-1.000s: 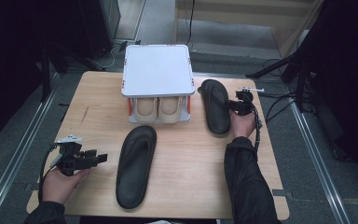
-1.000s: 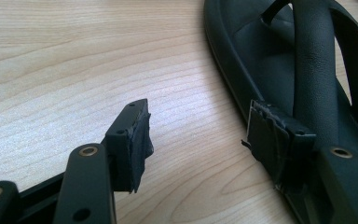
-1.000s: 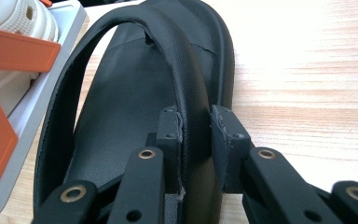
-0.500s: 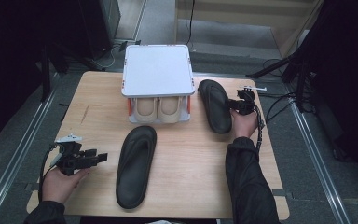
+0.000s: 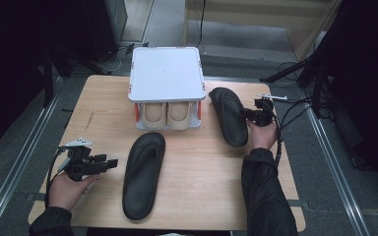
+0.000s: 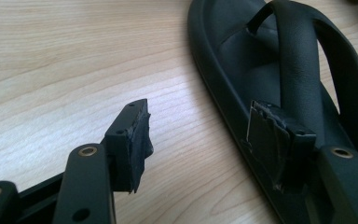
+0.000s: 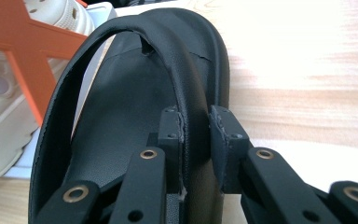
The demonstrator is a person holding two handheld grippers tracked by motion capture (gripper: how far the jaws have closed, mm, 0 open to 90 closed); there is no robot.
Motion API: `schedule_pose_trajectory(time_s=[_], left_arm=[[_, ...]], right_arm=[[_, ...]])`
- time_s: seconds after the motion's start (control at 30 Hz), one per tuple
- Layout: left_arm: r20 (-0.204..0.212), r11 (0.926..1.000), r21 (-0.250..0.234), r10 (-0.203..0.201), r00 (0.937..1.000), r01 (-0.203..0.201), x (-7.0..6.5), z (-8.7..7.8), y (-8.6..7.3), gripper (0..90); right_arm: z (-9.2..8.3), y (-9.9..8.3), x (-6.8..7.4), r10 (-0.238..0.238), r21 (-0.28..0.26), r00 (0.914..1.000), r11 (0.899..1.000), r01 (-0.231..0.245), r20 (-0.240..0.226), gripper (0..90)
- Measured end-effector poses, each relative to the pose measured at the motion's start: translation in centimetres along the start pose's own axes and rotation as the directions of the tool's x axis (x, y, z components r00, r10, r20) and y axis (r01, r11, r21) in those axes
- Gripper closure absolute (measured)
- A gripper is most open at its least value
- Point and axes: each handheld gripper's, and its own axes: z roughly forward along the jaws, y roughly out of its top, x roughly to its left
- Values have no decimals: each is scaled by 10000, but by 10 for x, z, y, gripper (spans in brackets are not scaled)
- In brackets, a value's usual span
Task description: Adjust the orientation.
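Lifted a little and drawn toward the back of the counter, the right-hand black rubber flip-flop sandal (image 5: 229,115) now sits closer beside the white-topped shoe rack with orange cross-braces (image 5: 165,73) than it did a second ago, its toe nearly level with the rack's front corner. The right tongs (image 7: 196,128) have it by the thong strap: in the right gripper view the two black pads are squeezed narrow on either side of that strap, so the grip looks firm. The left tongs (image 6: 200,135) hover just above the pale wooden counter (image 5: 202,196) with their pads standing well apart and nothing between them, pointed at the second black flip-flop (image 5: 142,174), which lies flat near the front edge, close by but untouched. A pair of cream clogs (image 5: 166,114) already fills the rack's lower shelf. My guess is that the carried sandal is headed for the rack, and the other one is waiting its turn.
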Motion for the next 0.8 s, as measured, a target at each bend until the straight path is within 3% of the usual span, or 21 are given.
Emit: schedule_pose_trajectory(time_s=[0.8], left_arm=[[577, 9978, 178, 620, 9964, -631, -9, 20, 26, 394]], right_arm=[[-52, -35, 19, -507, 68, 9984, 9987, 509, -239, 763]])
